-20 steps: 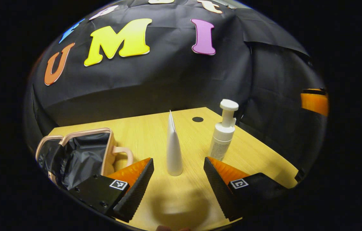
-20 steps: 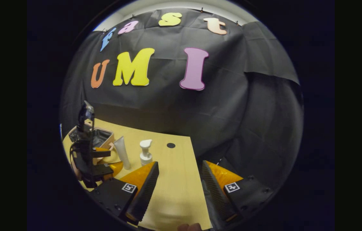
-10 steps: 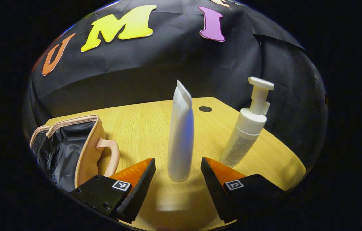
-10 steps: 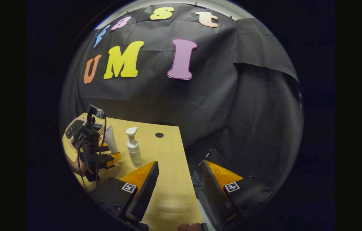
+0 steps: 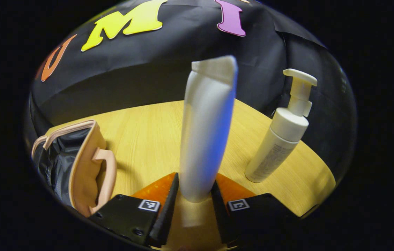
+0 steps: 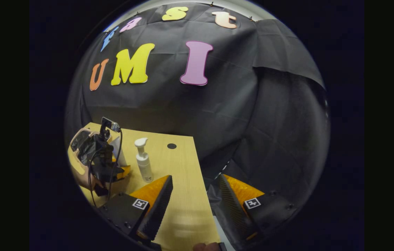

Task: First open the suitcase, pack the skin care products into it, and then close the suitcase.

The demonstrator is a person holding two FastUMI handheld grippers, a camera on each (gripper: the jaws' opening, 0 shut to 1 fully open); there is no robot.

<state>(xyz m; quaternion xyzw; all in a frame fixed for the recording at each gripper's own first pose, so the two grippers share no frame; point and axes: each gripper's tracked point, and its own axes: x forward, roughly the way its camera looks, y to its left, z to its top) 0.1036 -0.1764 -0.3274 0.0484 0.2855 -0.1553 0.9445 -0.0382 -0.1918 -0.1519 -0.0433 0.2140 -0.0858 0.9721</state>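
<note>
Now your left tool (image 5: 192, 195) clamps the smooth white tube (image 5: 205, 129); your right tool (image 6: 192, 202) gapes; the suitcase (image 5: 74, 164) lies open, black-lined, near the surface's (image 5: 148, 132) left edge.

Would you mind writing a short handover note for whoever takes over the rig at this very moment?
Left tool: closed around the base of the upright white tube, both fingers against it; tube stands on the table.
Right tool: open, empty, over the table's near right edge.
Suitcase: open, at the table's left, dark lining showing.
Pump bottle: upright, right of the tube, untouched.
Done: suitcase opened, tube gripped.
Left: put the tube and the pump bottle into the suitcase, then close it.
</note>
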